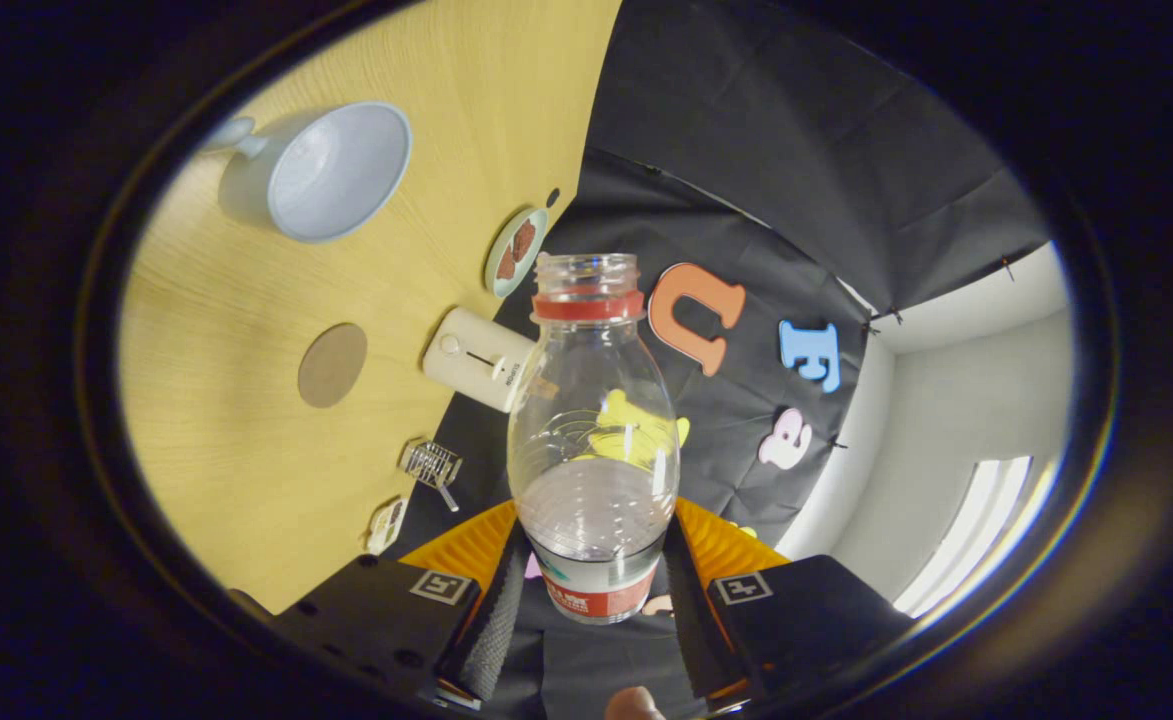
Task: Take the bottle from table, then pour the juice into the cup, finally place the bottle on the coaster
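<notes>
The gripper (591,590) clamps both fingers on the lower body of the bottle (592,440), which is uncapped, its label too blurred to read. Beyond it on the table (236,470) lie a white device (476,358), the round coaster (332,365) with bare wood around it, then the cup (316,172).
</notes>
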Motion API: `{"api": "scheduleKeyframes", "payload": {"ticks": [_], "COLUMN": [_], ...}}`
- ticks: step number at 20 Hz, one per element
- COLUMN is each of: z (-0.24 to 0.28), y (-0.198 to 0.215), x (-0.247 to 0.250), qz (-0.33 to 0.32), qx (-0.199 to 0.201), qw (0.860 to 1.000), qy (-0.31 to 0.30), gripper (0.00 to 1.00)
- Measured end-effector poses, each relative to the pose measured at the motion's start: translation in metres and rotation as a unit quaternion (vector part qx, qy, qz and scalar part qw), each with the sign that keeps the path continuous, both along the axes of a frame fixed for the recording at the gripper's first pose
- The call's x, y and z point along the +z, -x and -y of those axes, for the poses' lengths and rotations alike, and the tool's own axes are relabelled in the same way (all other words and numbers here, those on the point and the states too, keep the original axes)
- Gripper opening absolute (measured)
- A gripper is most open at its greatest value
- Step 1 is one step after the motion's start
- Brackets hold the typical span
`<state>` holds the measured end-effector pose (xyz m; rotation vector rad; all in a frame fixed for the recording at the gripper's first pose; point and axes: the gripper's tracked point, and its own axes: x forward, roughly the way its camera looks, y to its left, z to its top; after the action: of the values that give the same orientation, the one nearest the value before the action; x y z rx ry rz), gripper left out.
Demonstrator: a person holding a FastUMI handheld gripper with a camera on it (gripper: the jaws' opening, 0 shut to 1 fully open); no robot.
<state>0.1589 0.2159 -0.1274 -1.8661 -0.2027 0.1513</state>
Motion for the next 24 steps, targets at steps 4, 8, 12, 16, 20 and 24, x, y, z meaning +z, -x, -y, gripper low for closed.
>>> {"api": "scheduleKeyframes", "payload": {"ticks": [4,8,12,16,20,24], "z": [0.004,0.013,0.023,0.033,0.037,0.031], "y": [-0.003,-0.004,-0.002,0.007,0.016,0.032], "x": [-0.007,-0.014,-0.024,-0.032,-0.033,-0.038], "qz": [-0.018,-0.051,-0.090,-0.136,-0.177,-0.248], "qx": [-0.008,-0.027,-0.047,-0.064,-0.068,-0.070], "qw": [0.999,0.993,0.981,0.958,0.923,0.853], "qy": [-0.037,-0.101,-0.167,-0.244,-0.336,-0.453], "gripper": [0.74,0.74,0.74,0.74,0.74,0.74]}}
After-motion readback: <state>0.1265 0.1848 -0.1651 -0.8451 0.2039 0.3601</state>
